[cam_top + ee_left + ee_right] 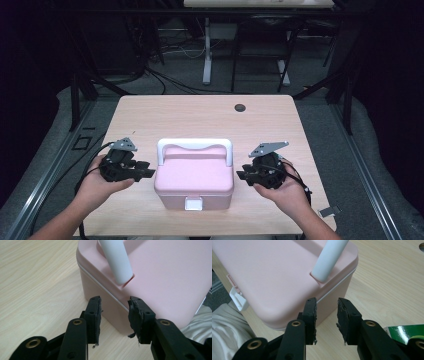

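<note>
A pink lidded box (194, 175) with a white carry handle (195, 145) and a white front latch (194, 203) stands near the front middle of the wooden table (200, 115). My left gripper (147, 170) is just off the box's left side, jaws open and empty. In the left gripper view the gripper (114, 307) points at the box's side wall (107, 295) below the handle's end (116, 260). My right gripper (242, 175) sits off the box's right side, also open and empty. In the right gripper view the gripper (327, 306) faces the lid edge (337, 282) by the handle (329, 257).
A dark round grommet (240, 107) is set in the table's far right part. A green object (405, 332) lies beside my right gripper. Black frame posts stand at the table's left and right, and a white desk leg (206, 55) stands beyond the far edge.
</note>
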The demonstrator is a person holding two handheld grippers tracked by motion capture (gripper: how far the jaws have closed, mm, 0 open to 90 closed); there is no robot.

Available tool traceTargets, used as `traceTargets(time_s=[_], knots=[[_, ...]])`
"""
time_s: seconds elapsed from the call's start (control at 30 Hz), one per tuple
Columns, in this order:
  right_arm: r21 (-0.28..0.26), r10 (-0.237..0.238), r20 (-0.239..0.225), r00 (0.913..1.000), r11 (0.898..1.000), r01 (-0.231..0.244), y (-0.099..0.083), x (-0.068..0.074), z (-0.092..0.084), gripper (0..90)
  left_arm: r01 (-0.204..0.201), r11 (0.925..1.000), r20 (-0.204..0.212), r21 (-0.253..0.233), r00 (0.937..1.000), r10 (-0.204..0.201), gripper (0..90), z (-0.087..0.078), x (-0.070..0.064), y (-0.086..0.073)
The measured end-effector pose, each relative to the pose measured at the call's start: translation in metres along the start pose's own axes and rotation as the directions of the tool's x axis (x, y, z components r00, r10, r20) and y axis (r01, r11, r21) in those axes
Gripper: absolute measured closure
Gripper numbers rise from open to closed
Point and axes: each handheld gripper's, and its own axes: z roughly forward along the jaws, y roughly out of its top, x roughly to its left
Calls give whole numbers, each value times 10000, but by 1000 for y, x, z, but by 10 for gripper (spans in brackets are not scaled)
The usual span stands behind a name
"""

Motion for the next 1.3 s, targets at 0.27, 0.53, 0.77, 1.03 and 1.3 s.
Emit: traceTargets(time_s=[0.27, 0.53, 0.77, 1.03, 1.3], knots=[[177, -618, -266, 9977, 9979, 623, 13, -2, 3, 604, -40, 10000, 257, 67, 9997, 38, 536, -3, 5, 10], [41, -549, -659, 9963, 9985, 553, 25, -5, 7, 570, 249, 9995, 615, -200, 9978, -237, 501, -6, 10, 20], [77, -374, -809, 9960, 9992, 382, 33, -9, 15, 543, 87, 9997, 618, -230, 9981, -72, 480, -1, 9, 27], [-194, -323, -1319, 9907, 9994, 300, 41, -13, 24, 535, -190, 9991, 903, -369, 9957, 223, 499, 5, 5, 36], [-279, -494, -1361, 9895, 9986, 460, 42, -10, 25, 603, -306, 9987, 823, -399, 9960, 338, 596, 6, 3, 37]])
